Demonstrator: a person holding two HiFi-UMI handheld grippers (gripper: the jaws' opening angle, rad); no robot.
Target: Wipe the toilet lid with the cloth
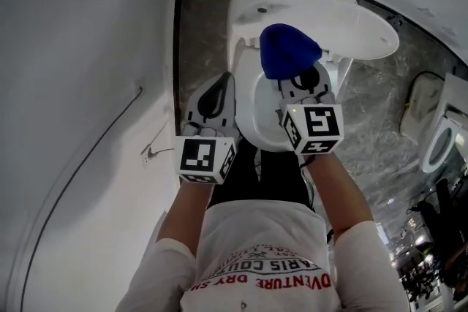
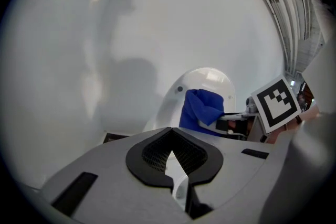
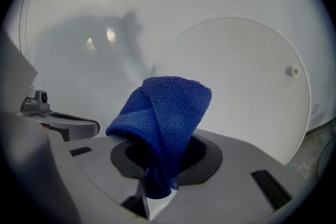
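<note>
The white toilet lid stands raised, and in the right gripper view it fills the right side as a round disc with a small bumper. A folded blue cloth sticks up from my right gripper, which is shut on it just in front of the lid. The cloth hangs down between that gripper's pads. My left gripper is at the bowl's left rim, with its jaws together and nothing in them. From the left gripper view the cloth shows against the lid.
A white wall runs close on the left with a thin cable on it. Mottled stone floor shows beside the toilet bowl. Another white fixture stands at the far right. A person's torso and arms fill the bottom.
</note>
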